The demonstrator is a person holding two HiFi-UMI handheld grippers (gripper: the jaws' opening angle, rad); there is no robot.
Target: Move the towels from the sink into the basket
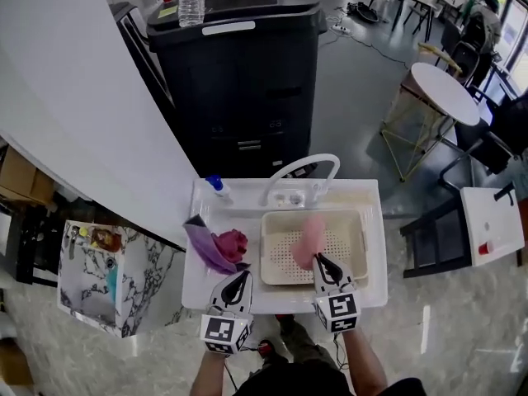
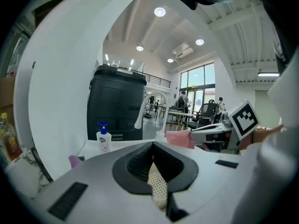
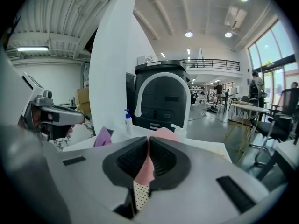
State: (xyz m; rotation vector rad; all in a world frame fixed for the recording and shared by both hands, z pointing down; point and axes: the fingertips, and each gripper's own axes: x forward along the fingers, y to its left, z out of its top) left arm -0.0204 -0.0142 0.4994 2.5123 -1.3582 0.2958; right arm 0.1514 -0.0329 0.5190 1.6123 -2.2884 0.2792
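A: Over the basket [image 1: 356, 221], with right gripper [image 1: 320, 260] clamped on pink towel [image 1: 310, 239]. Looks like the drop-off step.
B: And left gripper [image 1: 239, 275]?
A: Pinched shut, empty, beside basket's near corner. Next: lower, release pink, then go left for purple towel [image 1: 206, 246] and maroon towel [image 1: 232, 242] lying in sink [image 1: 371, 295].

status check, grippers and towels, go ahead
Right gripper shut on pink towel, over basket. Left gripper shut, empty. Purple towel, maroon towel lie left of basket. Nothing blocking.
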